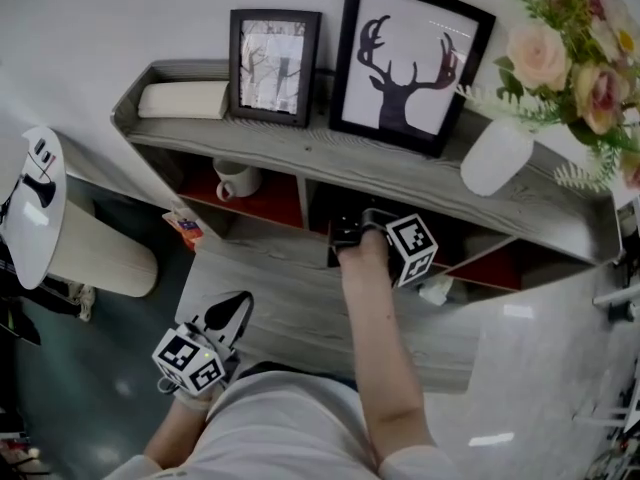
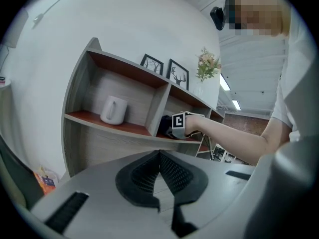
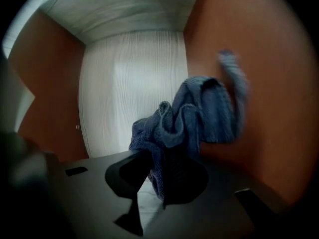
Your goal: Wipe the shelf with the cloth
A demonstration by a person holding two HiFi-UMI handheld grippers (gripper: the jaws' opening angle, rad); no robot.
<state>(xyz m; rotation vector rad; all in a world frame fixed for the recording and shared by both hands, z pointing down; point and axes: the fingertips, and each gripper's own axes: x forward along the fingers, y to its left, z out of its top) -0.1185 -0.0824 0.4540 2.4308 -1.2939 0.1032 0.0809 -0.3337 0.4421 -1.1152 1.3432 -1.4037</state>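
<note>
Step in hand: judged as wiping inside the shelf (image 1: 300, 153), in the open compartment next to the mug (image 1: 235, 180), just past the divider from it.
Right gripper (image 1: 350, 233): reaches into that compartment beside the mug's; its fingers are clamped on the cloth.
Cloth (image 3: 199, 118): blue, bunched, pinched by one fold with most of it loose ahead of the fingers. It lies toward a red-brown panel of the compartment, with the pale wood-grain back wall behind it. One flap is blurred, and whether the cloth presses on the panel cannot be told.
Left gripper (image 1: 232, 313): fingers together with nothing between them, held low and well clear of the mug, in front of the shelf.
Doing it well: lay the loose bunch flat on the panel so the fabric rubs, not the hard fingertips. Sweep from the back wall out to the front edge and overlap the passes.
Grip: the pinch is narrow, so light pressure seems wise or the cloth may drag out.
Watch for: the divider on the mug's side, which a wide sweep could knock.
</note>
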